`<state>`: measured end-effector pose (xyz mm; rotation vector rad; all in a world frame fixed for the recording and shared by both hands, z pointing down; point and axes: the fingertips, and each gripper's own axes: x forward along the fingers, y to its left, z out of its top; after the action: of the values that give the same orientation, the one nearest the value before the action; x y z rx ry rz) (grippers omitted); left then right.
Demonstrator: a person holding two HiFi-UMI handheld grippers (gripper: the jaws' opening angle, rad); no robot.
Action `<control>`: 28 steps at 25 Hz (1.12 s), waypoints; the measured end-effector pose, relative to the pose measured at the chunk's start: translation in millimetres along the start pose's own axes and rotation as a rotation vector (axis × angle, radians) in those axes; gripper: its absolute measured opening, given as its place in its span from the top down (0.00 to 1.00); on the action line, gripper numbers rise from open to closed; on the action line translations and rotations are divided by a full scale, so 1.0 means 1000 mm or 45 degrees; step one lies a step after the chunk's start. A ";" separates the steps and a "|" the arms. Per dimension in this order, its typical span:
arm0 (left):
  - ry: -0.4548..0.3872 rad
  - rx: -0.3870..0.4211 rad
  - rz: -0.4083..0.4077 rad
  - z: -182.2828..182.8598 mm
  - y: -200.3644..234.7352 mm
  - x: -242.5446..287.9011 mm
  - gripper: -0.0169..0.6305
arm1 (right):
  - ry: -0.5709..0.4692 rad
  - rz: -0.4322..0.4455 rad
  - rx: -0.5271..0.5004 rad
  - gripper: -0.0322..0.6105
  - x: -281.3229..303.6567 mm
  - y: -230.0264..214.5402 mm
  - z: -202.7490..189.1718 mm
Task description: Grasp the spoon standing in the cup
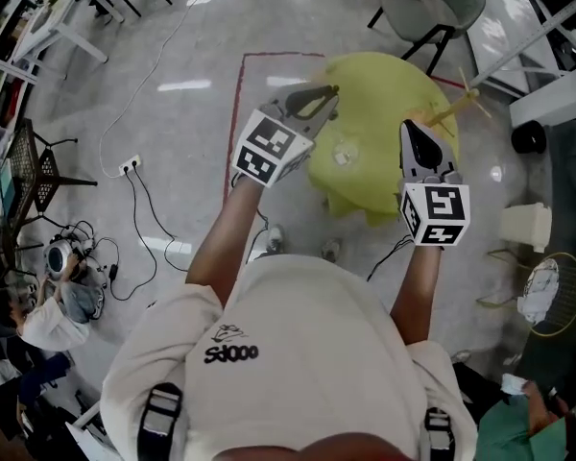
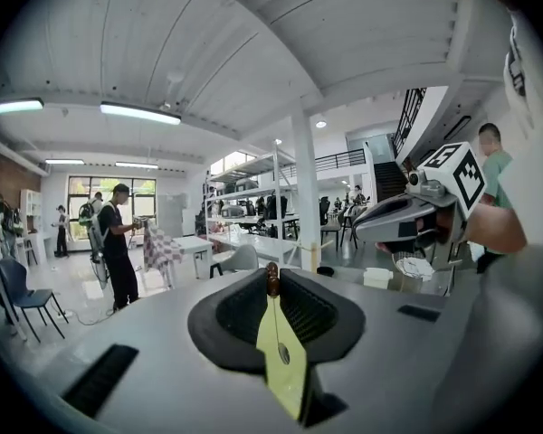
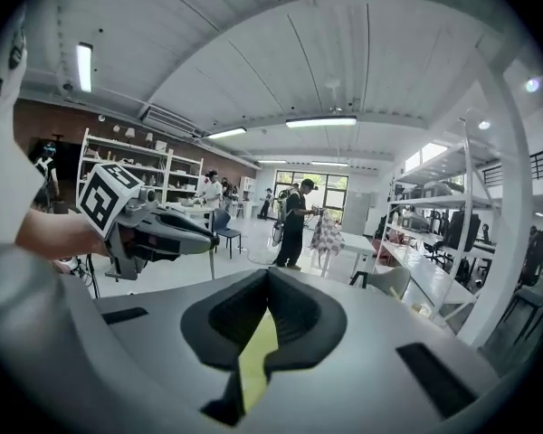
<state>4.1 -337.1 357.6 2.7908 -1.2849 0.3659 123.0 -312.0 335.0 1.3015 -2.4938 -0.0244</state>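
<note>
Left gripper view: the left gripper [image 2: 271, 277] has its fingers nearly together, pinching the brown top end of the spoon [image 2: 271, 283] right at the fingertips. Below that end, a thin shaft runs down through the narrow gap to a small oval, seen against the yellow desk [image 2: 294, 382]; whether the oval is the spoon's bowl or the cup cannot be told.

In the right gripper view, the right gripper [image 3: 268, 274] has its fingers pressed together with nothing between them.

From the head view, both grippers are held over the round yellow desk [image 1: 384, 75], the left gripper [image 1: 328, 94] at its left edge and the right gripper [image 1: 410, 128] further right. The cup [image 1: 344, 154] stands on the desk between them, near the left fingertips.
</note>
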 end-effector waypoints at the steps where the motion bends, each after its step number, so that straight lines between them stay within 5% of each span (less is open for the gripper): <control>1: -0.023 0.004 0.005 0.007 0.001 -0.005 0.88 | -0.016 -0.001 -0.009 0.92 -0.002 0.001 0.006; 16: -0.207 0.132 0.070 0.078 0.004 -0.062 0.88 | -0.193 0.016 -0.096 0.92 -0.026 0.020 0.075; 28: -0.217 0.146 0.043 0.081 -0.007 -0.072 0.88 | -0.139 -0.003 -0.098 0.92 -0.034 0.029 0.068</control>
<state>-20.5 -290.2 262.4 2.9555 -1.3881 0.2135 98.2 -277.0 265.7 1.3042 -2.5547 -0.1951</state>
